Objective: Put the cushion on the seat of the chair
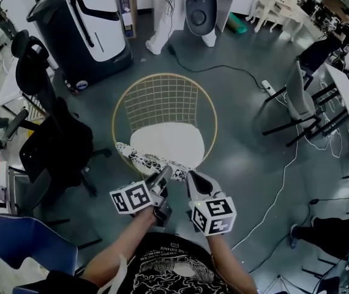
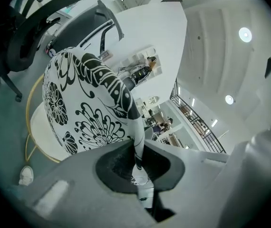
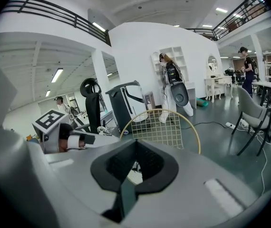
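Jaws of the left gripper [image 2: 136, 148] are clamped on a fold of the cushion [image 2: 88, 108], whose black-and-white flowered cover rises straight ahead of the tips, standing on edge. Those of the right gripper [image 3: 135, 144] are drawn together too; a scrap of pale printed fabric shows in the hollow behind its tips, so it appears to pinch the cushion's other end, though that grip is less plain.

From the head view, the left gripper [image 1: 162, 175] and right gripper [image 1: 190, 177] sit side by side, with the cushion [image 1: 147, 158] stretched across just beyond their tips. Ahead of it lies the white seat [image 1: 174, 141] of the chair [image 1: 162, 76], its gold wire back [image 3: 161, 129] further out.

By my reading the carry is nearly done: the cushion has reached the seat's near rim but hangs from the grippers and is not laid down. What remains is to bring it forward over the seat, lower it flat and let go.
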Demonstrator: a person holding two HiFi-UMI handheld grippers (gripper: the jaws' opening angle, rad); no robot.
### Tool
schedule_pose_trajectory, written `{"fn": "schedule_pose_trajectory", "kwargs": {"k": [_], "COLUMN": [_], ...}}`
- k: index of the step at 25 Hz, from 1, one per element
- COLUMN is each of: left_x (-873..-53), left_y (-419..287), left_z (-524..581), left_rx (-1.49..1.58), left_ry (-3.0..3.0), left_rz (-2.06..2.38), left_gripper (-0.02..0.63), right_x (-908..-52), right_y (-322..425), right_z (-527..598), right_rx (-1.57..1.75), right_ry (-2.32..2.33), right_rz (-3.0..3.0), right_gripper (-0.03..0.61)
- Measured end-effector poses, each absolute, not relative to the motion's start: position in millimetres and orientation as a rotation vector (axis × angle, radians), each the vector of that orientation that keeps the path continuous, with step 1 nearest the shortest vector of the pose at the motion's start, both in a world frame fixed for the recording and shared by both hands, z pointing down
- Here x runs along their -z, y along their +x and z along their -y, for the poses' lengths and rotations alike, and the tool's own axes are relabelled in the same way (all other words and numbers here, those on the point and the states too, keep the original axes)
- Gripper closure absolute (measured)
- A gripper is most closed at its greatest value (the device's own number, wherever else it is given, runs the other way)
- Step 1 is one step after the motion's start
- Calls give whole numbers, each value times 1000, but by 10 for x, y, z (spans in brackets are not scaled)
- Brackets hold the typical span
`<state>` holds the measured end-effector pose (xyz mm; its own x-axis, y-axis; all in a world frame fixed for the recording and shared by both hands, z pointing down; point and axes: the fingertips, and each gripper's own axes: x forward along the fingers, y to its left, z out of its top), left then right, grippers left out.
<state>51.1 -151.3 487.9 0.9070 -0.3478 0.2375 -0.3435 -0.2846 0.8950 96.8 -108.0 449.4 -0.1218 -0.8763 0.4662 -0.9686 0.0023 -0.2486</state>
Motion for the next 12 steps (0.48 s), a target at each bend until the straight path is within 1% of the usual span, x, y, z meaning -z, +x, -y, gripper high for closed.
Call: {"fn": "schedule_pose_trajectory", "kwargs": {"k": [6, 12], "left_x": [-4888, -4927], "left_y": [681, 807], "left_z": [2040, 2371], "left_rx": [25, 41], "left_ry": [1874, 1859], "left_rz": [494, 502], "left_gripper": [606, 606], "right_x": [-4483, -4485], "right_y": [1066, 1197], "right_z": [1592, 1872], "right_rx": [-752, -743], "right_ry": [1939, 1925], "right_rz": [2073, 2066], "right_gripper": [580, 580]}}
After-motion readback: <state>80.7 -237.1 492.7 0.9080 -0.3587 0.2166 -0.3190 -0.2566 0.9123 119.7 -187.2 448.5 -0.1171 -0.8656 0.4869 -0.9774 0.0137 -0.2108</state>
